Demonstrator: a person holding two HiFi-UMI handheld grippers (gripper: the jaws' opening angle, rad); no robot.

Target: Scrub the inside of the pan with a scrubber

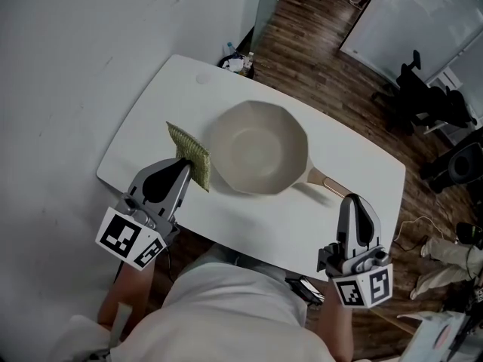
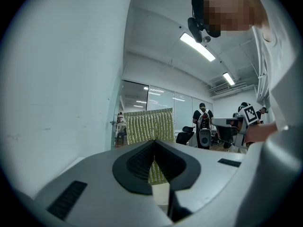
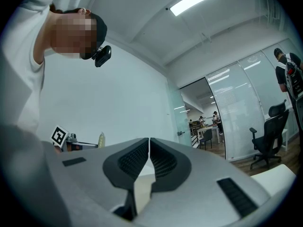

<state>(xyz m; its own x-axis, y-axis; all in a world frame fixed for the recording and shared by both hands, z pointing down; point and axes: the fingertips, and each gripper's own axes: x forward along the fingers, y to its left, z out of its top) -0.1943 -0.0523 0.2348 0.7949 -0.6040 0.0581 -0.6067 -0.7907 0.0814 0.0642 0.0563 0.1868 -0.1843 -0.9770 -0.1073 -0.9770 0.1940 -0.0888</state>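
Observation:
A cream pan (image 1: 260, 148) with a tan handle (image 1: 326, 180) sits in the middle of the white table (image 1: 151, 119). My left gripper (image 1: 181, 166) is shut on a yellow-green scrubber (image 1: 190, 154), held on edge just left of the pan's rim. In the left gripper view the scrubber (image 2: 146, 125) stands upright above the closed jaws. My right gripper (image 1: 353, 201) hovers near the table's front edge, right of the handle's end, shut with nothing in it; the right gripper view shows its pads (image 3: 142, 157) pressed together.
A small cluster of objects (image 1: 238, 60) lies at the table's far edge. Wooden floor, a dark chair (image 1: 423, 96) and cables surround the table on the right. A white wall runs along the left.

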